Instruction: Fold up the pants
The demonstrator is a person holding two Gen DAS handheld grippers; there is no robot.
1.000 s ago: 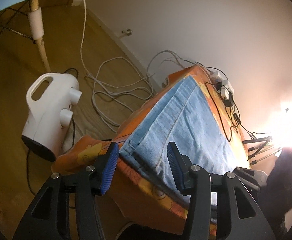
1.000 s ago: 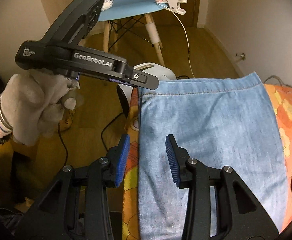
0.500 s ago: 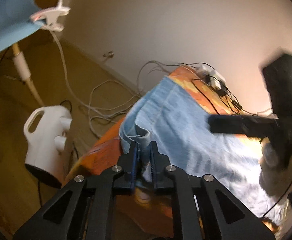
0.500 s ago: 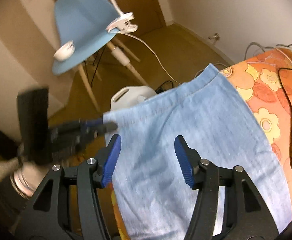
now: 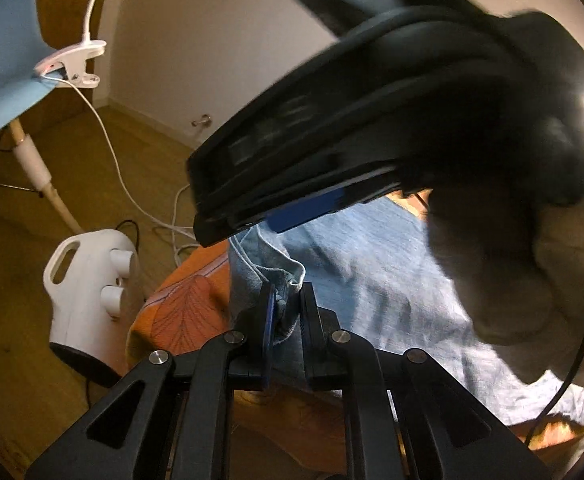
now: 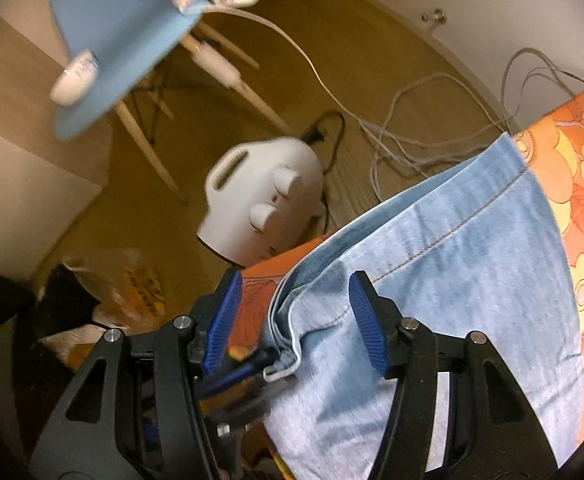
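Light blue denim pants (image 5: 372, 276) lie on an orange flowered cloth (image 5: 188, 304). My left gripper (image 5: 286, 312) is shut on the near corner of the pants hem and lifts it slightly. In the right wrist view the pants (image 6: 472, 272) spread to the right, and my right gripper (image 6: 292, 320) is open, its blue pads either side of the same hem corner. The left gripper's tips (image 6: 252, 368) show just below it, pinching the hem. The right gripper's black body (image 5: 372, 128) fills the upper left wrist view, held by a gloved hand (image 5: 512, 272).
A white appliance (image 6: 264, 208) stands on the wooden floor beside the table edge. White cables (image 6: 432, 120) trail across the floor. A blue chair (image 6: 124, 28) with a clip lamp (image 5: 68, 64) stands further back. Bags and clutter (image 6: 72, 292) lie at left.
My left gripper closed on the hem corner and lifted it. My right gripper swung from the middle of the pants over to that same corner, staying open.
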